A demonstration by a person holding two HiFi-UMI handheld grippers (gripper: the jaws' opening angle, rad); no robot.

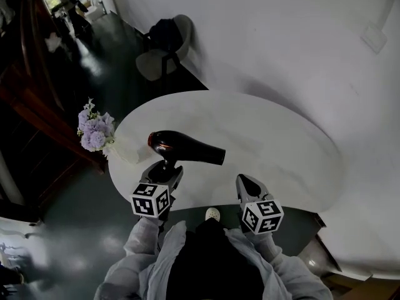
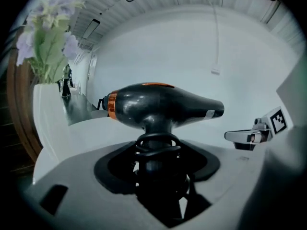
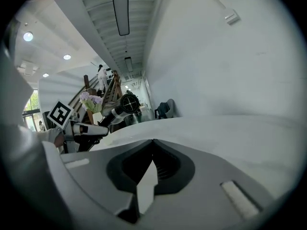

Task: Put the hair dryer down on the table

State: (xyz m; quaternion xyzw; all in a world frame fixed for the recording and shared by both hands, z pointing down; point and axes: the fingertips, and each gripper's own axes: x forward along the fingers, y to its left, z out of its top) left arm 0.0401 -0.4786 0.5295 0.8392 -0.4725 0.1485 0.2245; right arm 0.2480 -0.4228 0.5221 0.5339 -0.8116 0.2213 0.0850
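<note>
A: Left gripper?
B: Left gripper [image 2: 156, 150] is clamped on the handle [image 2: 156, 128] of the dryer [image 1: 187, 147]. A dark loop, probably cord, sits round the handle just above the jaws.

A: And the right?
B: Right gripper [image 3: 152, 145] has its jaws closed tip to tip with nothing in them. It hangs at the near edge of the table [image 1: 262, 136], right of the dryer and apart from it.

A: Where is the dryer?
B: Held up over the near-left part of the table. The handle runs down and near, into the jaws, and the barrel rides above. No contact with the top shows, and only the gripper carries it.

A: Which way does it point?
B: The barrel's long axis runs left to right, roughly level. The nozzle [image 1: 217, 156] points right and a touch near. The wide rear end [image 1: 157, 141], with its orange ring, faces left toward the flowers [image 1: 94, 130] at the table's left edge.

A: Which step?
B: As I judge it, the dryer is over the table and the set-down is not yet done.

A: What does the next move need?
B: Lower it onto bare top, in from the near edge and clear of the flowers. Tip it so barrel and handle both lie flat. Only then let the jaws go, or it could roll or drop.
</note>
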